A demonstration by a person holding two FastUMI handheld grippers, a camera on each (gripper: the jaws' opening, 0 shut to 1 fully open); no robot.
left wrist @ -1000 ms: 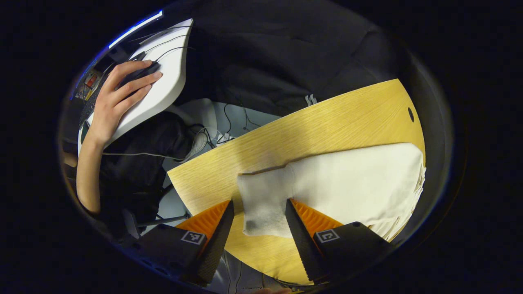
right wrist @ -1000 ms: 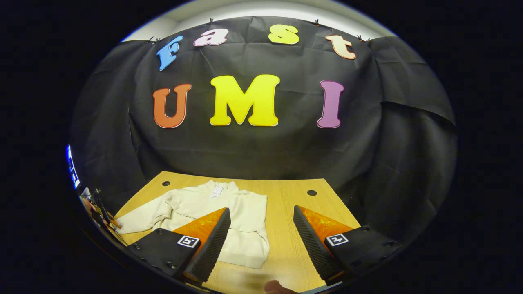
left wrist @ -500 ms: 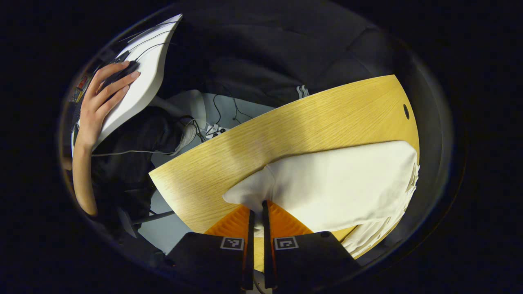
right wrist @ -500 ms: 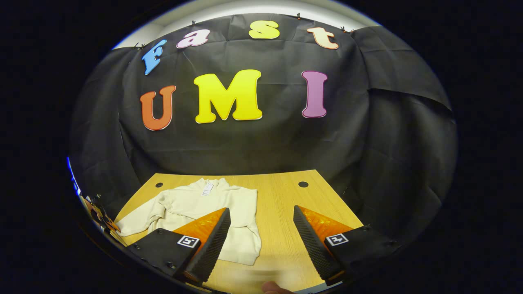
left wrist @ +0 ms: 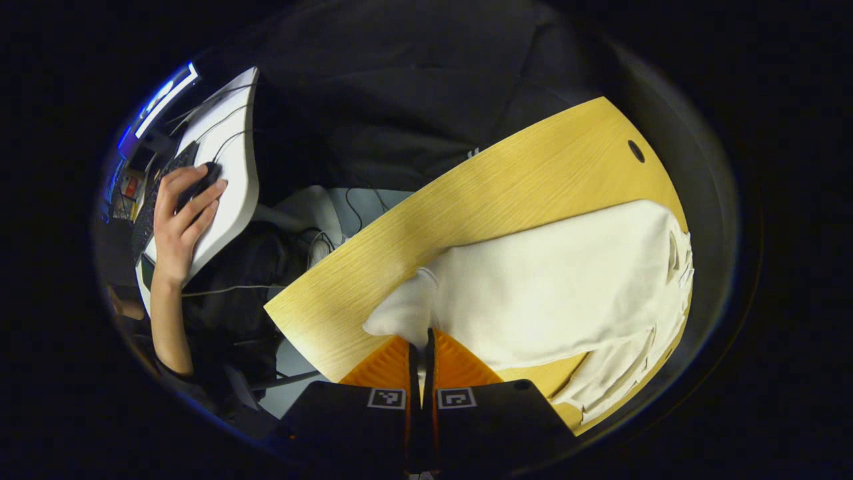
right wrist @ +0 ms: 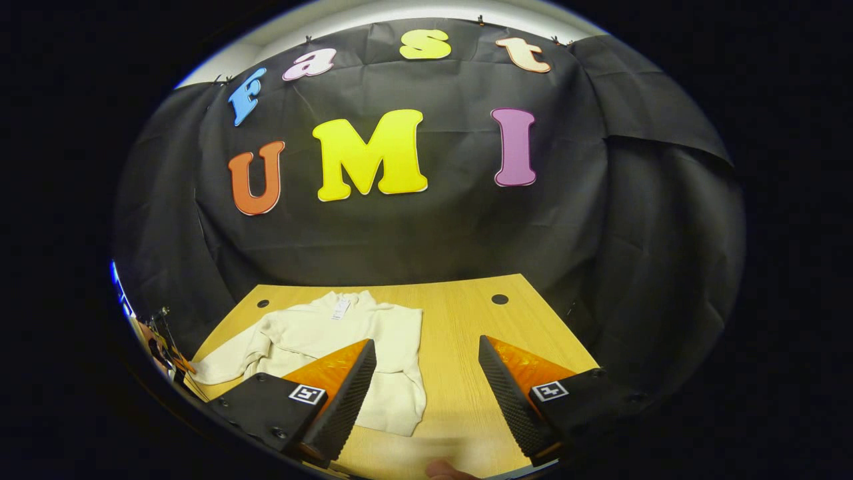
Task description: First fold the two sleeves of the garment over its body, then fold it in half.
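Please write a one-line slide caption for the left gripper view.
Left gripper shut on the cream sweater's sleeve cuff over the wooden table.

Garment (left wrist: 560, 293) cream-white, fine knit texture, small white tag at the neck (right wrist: 340, 308). Tabletop (left wrist: 506, 193) light yellow wood grain, two dark round holes. Side desk (left wrist: 230, 180) white, black cables. Booth wall black.
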